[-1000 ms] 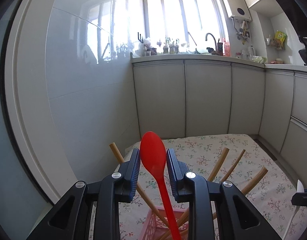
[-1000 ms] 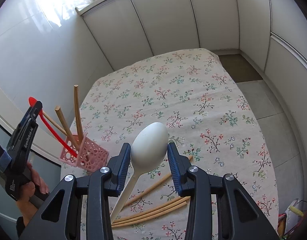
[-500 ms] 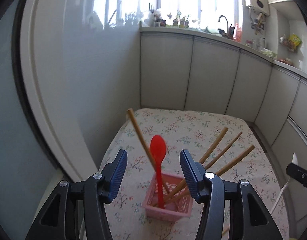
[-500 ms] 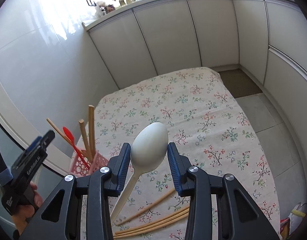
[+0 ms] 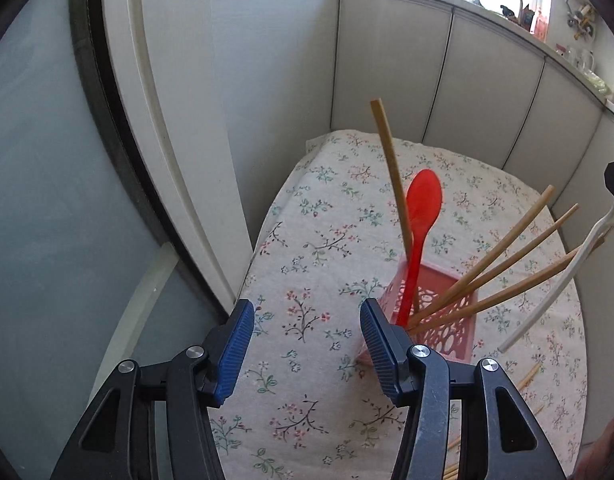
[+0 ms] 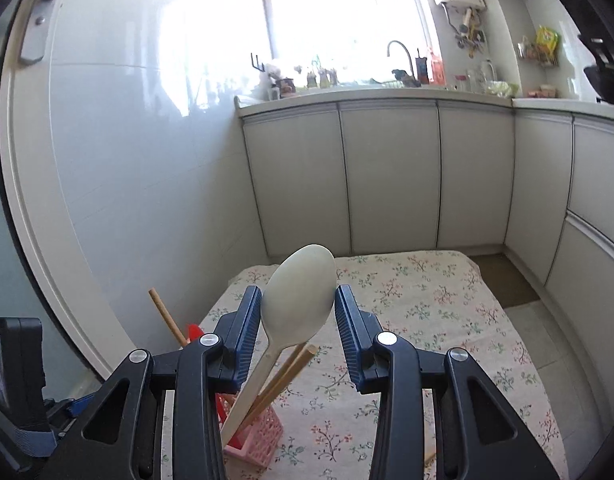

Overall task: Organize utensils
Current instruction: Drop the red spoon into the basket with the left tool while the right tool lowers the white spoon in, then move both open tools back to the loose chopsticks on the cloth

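My left gripper (image 5: 303, 344) is open with nothing between its fingers, above the floral cloth just left of the pink basket (image 5: 447, 320). In the basket stand a red spoon (image 5: 423, 208), bowl up, and several wooden chopsticks (image 5: 507, 248). My right gripper (image 6: 299, 320) is shut on the bowl of the white spoon (image 6: 299, 288). Its handle slopes down in front of the pink basket (image 6: 263, 440). In the left wrist view the white spoon's handle (image 5: 559, 280) hangs just right of the basket, its tip above the cloth.
The table with the floral cloth (image 6: 427, 320) stands against a white wall (image 5: 267, 80) on the left and cabinets (image 6: 387, 180) behind. A few loose chopsticks (image 5: 527, 376) lie on the cloth near the basket. Floor (image 6: 519, 284) shows past the table's right side.
The left gripper opened and let go of the red spoon, which now stands in the basket, then shifted left and tilted down. The right gripper carried the white spoon over to the basket.
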The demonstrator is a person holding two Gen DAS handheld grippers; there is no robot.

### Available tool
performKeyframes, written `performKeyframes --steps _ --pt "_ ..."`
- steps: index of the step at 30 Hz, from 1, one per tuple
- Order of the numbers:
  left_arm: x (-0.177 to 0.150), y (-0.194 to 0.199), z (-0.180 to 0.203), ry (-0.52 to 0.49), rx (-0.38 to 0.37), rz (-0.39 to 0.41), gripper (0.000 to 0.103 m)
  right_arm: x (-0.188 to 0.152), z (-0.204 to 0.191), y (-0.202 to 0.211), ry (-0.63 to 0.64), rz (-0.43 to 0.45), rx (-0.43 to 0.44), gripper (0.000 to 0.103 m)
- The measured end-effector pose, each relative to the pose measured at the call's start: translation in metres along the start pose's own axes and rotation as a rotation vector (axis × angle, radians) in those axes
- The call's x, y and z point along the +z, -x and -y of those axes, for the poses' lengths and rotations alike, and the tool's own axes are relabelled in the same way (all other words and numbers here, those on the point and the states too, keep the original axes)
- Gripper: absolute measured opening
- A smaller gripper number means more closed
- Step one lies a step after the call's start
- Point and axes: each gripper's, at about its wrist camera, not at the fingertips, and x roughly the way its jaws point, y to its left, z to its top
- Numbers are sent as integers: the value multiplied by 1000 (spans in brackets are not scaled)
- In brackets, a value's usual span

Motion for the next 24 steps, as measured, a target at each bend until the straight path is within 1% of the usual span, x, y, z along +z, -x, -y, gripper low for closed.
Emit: performKeyframes --steps 4,10,15,16,17,19,24 --pt "3 -14 -2 -5 -9 -44 56 -10 -22 -22 74 7 -51 40" --pt "2 -24 -1 -19 -16 -69 57 -24 -41 -43 155 29 -101 41" --pt "2 -26 -1 -17 -27 -73 59 -27 -48 -48 174 41 -97 42" --pt "2 -26 -1 -17 -30 -73 59 -27 -48 -47 170 37 -93 46" --pt "2 -26 -1 -19 -32 -73 60 -27 -47 -45 164 35 -89 53" --pt "2 -25 0 -20 -35 -73 61 -25 -43 -43 149 33 -76 59" --pt "1 -19 0 -25 -49 -66 63 -17 -35 -27 127 29 -58 59"
